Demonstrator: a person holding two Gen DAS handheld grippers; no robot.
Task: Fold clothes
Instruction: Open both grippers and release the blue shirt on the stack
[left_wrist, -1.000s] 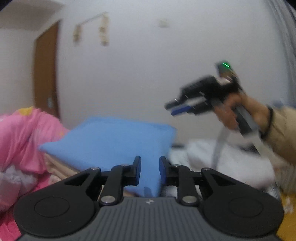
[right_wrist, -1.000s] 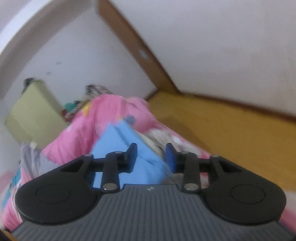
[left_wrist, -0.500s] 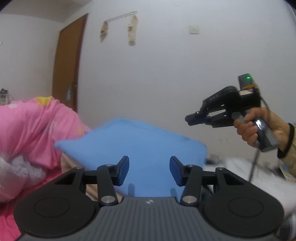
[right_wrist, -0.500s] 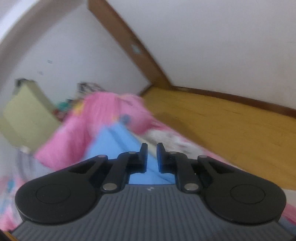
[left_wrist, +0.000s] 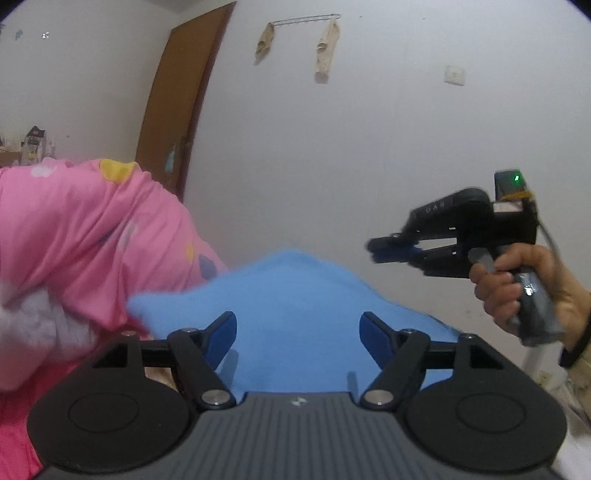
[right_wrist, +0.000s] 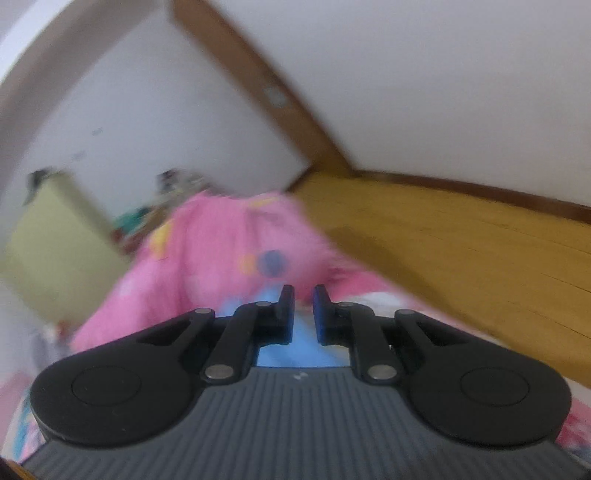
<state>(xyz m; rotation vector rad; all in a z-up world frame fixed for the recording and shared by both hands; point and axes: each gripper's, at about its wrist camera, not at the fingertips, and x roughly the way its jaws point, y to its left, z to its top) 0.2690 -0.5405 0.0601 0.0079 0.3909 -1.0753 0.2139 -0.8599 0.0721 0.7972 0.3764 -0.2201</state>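
A folded blue garment (left_wrist: 295, 288) lies just ahead of my left gripper (left_wrist: 297, 325), whose jaws are opening and stand wide apart; nothing is pinched between the blue pads (left_wrist: 223, 338). To the right, a person's hand (left_wrist: 509, 280) holds my right gripper (left_wrist: 373, 249) in the air above the garment's right edge, fingers close together and empty. In the blurred right wrist view my right gripper (right_wrist: 303, 295) shows only a narrow gap, with a strip of the blue garment (right_wrist: 291, 354) beneath it.
A bunched pink quilt (left_wrist: 92, 229) rises left of the garment, and shows as a blurred pink quilt (right_wrist: 207, 258) ahead in the right wrist view. A brown door (left_wrist: 173, 110) and white wall stand behind. Wooden floor (right_wrist: 461, 258) lies to the right, and a pale green cabinet (right_wrist: 48, 251) to the left.
My left jaws went from nearly shut to wide apart. My right jaws closed to a narrow gap. Both grippers drew away; the right one now sits farther right in the left view.
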